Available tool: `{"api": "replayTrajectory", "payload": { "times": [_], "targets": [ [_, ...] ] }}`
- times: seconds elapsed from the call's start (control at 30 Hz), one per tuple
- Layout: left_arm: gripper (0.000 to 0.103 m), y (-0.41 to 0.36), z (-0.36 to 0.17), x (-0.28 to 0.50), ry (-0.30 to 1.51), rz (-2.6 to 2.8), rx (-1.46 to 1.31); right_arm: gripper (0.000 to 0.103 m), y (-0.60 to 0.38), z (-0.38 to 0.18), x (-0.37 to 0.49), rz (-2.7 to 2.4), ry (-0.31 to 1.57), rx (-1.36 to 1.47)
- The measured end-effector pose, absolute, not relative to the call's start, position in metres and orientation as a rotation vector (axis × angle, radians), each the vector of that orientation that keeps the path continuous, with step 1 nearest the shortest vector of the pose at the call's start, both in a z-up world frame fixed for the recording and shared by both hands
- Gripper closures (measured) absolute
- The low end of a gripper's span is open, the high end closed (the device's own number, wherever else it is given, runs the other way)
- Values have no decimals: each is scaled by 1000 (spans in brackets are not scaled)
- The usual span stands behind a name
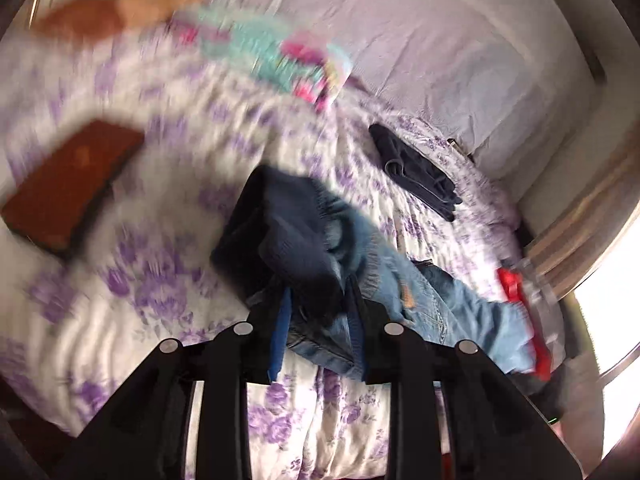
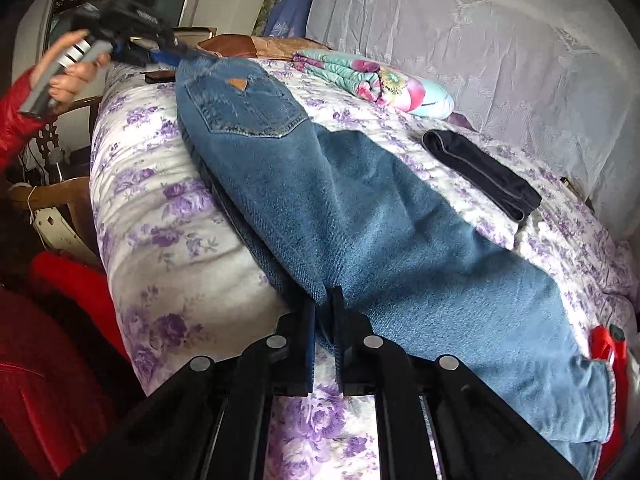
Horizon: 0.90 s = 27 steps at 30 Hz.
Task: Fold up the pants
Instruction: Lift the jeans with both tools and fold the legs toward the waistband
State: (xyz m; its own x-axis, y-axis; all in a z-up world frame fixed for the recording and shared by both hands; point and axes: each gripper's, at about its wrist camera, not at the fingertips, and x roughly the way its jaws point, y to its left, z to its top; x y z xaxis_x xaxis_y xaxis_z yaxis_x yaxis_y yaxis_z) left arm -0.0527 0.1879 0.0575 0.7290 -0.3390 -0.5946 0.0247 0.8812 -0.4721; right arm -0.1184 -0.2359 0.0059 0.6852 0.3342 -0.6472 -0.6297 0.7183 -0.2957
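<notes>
Blue jeans (image 2: pixel 360 208) lie lengthwise across a bed with a purple-flowered quilt (image 2: pixel 168 216), back pocket up. My right gripper (image 2: pixel 323 314) is shut on the near edge of a leg, about halfway down it. In the right wrist view my left gripper (image 2: pixel 176 54) sits at the far left, held by a hand (image 2: pixel 76 76) with a red sleeve, and grips the waistband end. In the blurred left wrist view my left gripper (image 1: pixel 320 316) is shut on a bunched wad of the jeans (image 1: pixel 304 232), dark lining showing, lifted off the quilt (image 1: pixel 152 280).
A folded dark garment (image 2: pixel 480 168) lies on the quilt beyond the jeans. A folded turquoise-and-pink blanket (image 2: pixel 376 76) rests by the pale pillows (image 2: pixel 480 40). A flat brown case (image 1: pixel 68 184) lies on the quilt. The bed's edge drops off beside a wooden chair (image 2: pixel 60 196).
</notes>
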Motion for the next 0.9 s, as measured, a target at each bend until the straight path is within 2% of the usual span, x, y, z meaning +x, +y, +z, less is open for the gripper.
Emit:
{"api": "replayTrajectory", "payload": {
  "times": [0.1,0.13,0.17,0.23,0.27,0.33,0.4,0.43,0.47,0.5,0.53,0.63,0.73,0.8,0.9],
  "targets": [
    [78,153,88,-64,645,-266,-335,92,-239,6,-116,585,619,-492],
    [74,143,96,-65,623,-296,-323,92,-240,7,-115,592,629,-477],
    [68,136,103,-65,600,-322,-318,92,-242,8,-113,599,638,-462],
    [44,120,113,-59,566,-376,-314,92,-245,9,-111,613,656,-436],
    [40,113,112,-51,564,-390,-309,92,-246,9,-110,618,661,-430],
    [39,104,95,-32,616,-391,-302,92,-247,10,-109,626,670,-427],
    [39,102,57,-7,736,-365,-310,90,-248,13,-109,643,683,-434],
    [45,107,35,-1,788,-345,-331,81,-251,18,-108,665,697,-420],
    [57,112,20,2,808,-339,-349,64,-255,25,-107,697,704,-383],
    [66,116,7,1,787,-326,-343,60,-261,36,-107,724,692,-326],
    [69,115,5,-7,732,-319,-284,59,-267,49,-104,747,662,-261],
    [68,113,1,-20,662,-318,-251,59,-264,78,-83,806,634,-136],
    [63,106,-1,-24,616,-296,-219,59,-237,91,-46,770,637,-122],
    [58,99,0,-26,600,-291,-188,59,-209,89,-15,744,669,-151],
    [56,97,0,-29,585,-286,-167,66,-179,77,19,697,723,-200]
  ]
}}
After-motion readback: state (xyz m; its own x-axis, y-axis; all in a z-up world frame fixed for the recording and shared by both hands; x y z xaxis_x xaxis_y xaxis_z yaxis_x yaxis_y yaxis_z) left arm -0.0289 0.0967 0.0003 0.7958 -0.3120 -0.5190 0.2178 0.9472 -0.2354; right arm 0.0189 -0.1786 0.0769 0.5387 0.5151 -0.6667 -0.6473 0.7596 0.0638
